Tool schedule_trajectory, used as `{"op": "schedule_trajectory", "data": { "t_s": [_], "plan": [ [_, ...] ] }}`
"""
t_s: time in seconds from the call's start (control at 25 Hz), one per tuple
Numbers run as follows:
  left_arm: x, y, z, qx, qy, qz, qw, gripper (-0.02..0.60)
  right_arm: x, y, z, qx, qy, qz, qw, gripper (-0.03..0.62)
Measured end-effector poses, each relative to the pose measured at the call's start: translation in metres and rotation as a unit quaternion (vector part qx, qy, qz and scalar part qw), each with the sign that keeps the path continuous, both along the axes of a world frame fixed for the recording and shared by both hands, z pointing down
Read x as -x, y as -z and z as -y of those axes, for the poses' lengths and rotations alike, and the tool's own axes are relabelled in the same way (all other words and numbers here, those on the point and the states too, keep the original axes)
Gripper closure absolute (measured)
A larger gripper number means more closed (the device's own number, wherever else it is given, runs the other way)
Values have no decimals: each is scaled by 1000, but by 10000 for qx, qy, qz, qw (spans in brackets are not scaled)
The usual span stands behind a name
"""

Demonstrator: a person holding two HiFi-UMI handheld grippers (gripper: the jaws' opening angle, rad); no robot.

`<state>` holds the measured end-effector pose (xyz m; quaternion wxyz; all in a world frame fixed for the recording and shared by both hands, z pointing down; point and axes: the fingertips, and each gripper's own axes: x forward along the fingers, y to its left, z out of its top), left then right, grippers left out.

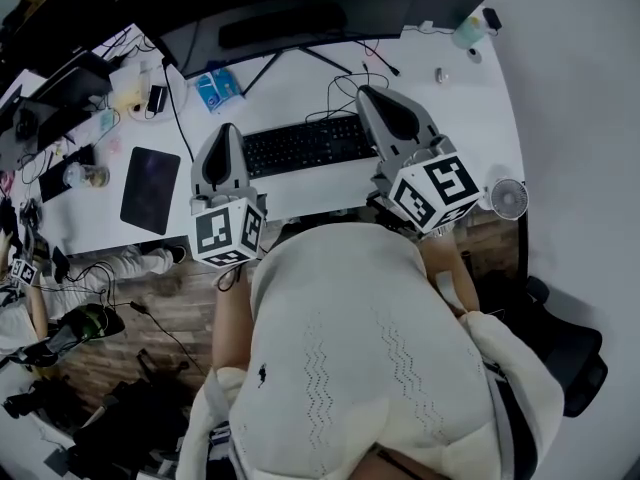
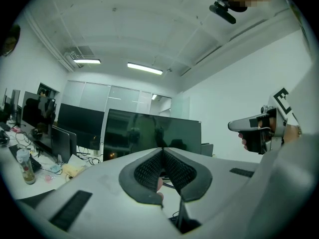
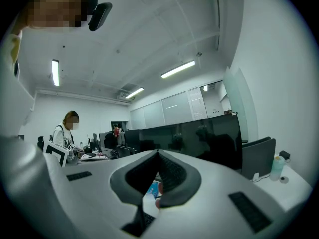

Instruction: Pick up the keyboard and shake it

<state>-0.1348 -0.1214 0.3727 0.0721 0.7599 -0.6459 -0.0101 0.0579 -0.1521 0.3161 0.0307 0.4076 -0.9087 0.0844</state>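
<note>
The black keyboard [image 1: 300,146] lies flat on the white desk [image 1: 470,118], in front of the monitor. My left gripper [image 1: 230,128] hovers over the keyboard's left end and my right gripper [image 1: 368,91] over its right end. Neither touches it. Both point level toward the monitors. In the left gripper view the jaws meet at the tip, so the left gripper [image 2: 162,149] is shut on nothing. The right gripper [image 3: 157,152] is likewise shut and empty. From the left gripper view, the right gripper's body [image 2: 256,126] shows held in a hand.
A wide dark monitor [image 1: 300,8] stands behind the keyboard with cables around its stand. A dark mouse pad [image 1: 150,188] and a blue packet [image 1: 218,90] lie to the left, a small fan [image 1: 508,198] at the right edge. A person [image 3: 65,133] sits at a far desk.
</note>
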Motion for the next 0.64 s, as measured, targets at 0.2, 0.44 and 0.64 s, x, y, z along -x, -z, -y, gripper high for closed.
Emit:
{"op": "schedule_trajectory", "data": {
  "t_s": [0.2,0.44,0.64],
  "plan": [
    [-5,-2,-6,35,42,24,10000,563,-4,-1,-3,11,65,21,10000,594],
    [-8,-2,-14,34,128,92,9999,563,-2,-1,-5,-10,200,67,9998,594],
    [-8,-1,-20,39,260,77,9996,563,-5,-1,-8,4,273,103,9996,594]
  ]
}}
